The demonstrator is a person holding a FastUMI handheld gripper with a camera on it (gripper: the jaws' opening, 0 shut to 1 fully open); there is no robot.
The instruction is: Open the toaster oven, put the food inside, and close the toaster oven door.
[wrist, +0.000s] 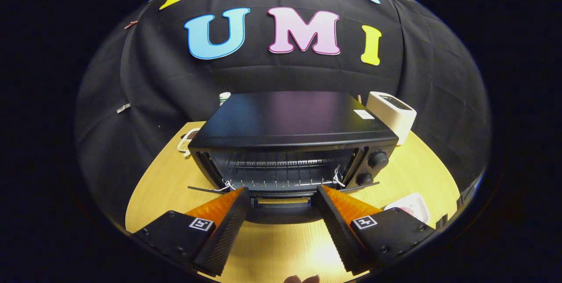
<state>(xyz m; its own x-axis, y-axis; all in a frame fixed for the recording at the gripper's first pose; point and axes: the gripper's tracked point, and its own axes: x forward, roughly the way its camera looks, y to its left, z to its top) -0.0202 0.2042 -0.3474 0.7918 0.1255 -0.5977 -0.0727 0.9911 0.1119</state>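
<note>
On the left of the pale wood-grain table (167, 186), a small white-rimmed dish of brownish bits (188, 139) lies flat, partly hidden by the oven's left corner. Behind the same corner stands a small white container with a green band (225, 97), only its top visible.

The boxy black metal toaster oven (290, 140) sits at the middle of the table, its smooth top faintly glossy. Its door (282, 202) is swung down flat toward the gripper, exposing a thin wire rack (279, 170) inside; white string is tied at both front corners of the opening. Two round black knobs (373, 166) sit stacked on its right panel.

The gripper (281, 206) is spread wide, grasping nothing; its wedge-shaped fingers, ridged on the inner faces, flank the lowered door's front edge.

Right of the oven, just behind its corner, stands a rounded cream plastic slot toaster (392, 112). Nearer, beyond the right finger, lies a white rounded-square tray (410, 206) with reddish contents too blurred to identify.
</note>
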